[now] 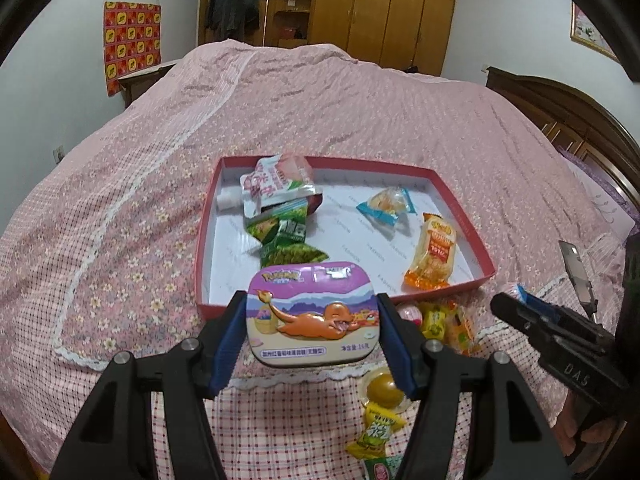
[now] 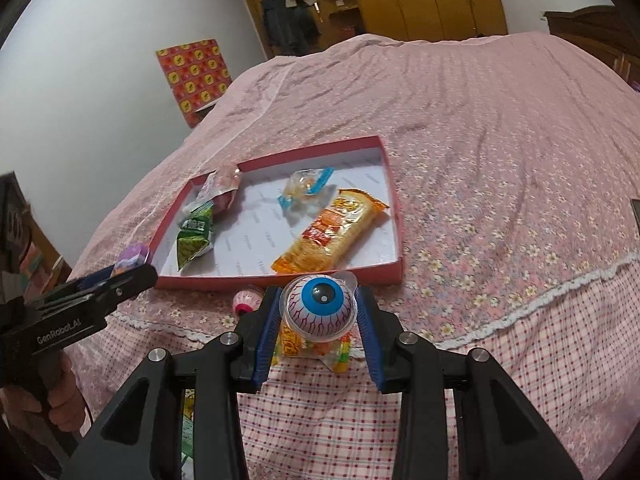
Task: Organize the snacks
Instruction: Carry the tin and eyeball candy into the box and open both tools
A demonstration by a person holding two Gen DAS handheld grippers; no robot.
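Left gripper (image 1: 312, 320): clamped on Pokémon candy tin (image 1: 312, 312) — red box tray (image 1: 456, 200) lay straight ahead, just beyond.
Right gripper (image 2: 318, 316): gripped eyeball candy (image 2: 320, 306) — tray's near wall directly ahead.

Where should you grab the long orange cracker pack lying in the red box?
Probably across its narrow middle, coming from above. The orange cracker pack lies flat in the red box, long and slim, so the fingers fit over its long edges. Its crimped ends are thin and floppy. The box wall is close on one side, so a sideways approach looks blocked.
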